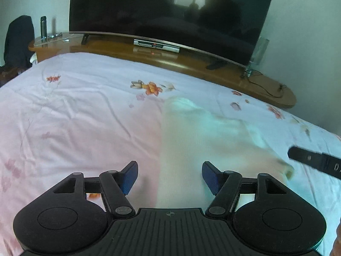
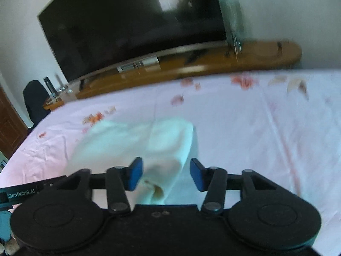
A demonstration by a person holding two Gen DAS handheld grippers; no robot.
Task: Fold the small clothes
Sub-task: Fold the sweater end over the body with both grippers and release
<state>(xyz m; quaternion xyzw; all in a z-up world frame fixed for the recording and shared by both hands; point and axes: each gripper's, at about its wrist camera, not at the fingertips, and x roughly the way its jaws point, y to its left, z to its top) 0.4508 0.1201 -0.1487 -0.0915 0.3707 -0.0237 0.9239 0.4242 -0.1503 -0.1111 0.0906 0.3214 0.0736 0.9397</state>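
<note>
- The small pale garment (image 1: 204, 132) lies loosely heaped on the pink flowered bedspread (image 1: 74, 111), on the near side of the bed from the television (image 1: 170, 10). It looks blurred in both views, so its exact shape is hard to read.
- Judged from how it lies, the folding is at an early or middle stage: the cloth looks bunched and uneven, with no tidy flat rectangle showing, so smoothing and at least one more fold seem left.
- The left gripper (image 1: 169, 175) is released; its blue pads stand apart, and the garment's near end lies between and below them, with no pad pressing on it.
- The right gripper (image 2: 165, 173) is also let go, its jaws parted around the garment's near corner (image 2: 157, 181), where a brownish mark shows. The cloth runs from there toward the television.
- The right gripper's black finger (image 1: 315, 157) shows at the right edge of the left view, just beside the garment's right side.
</note>
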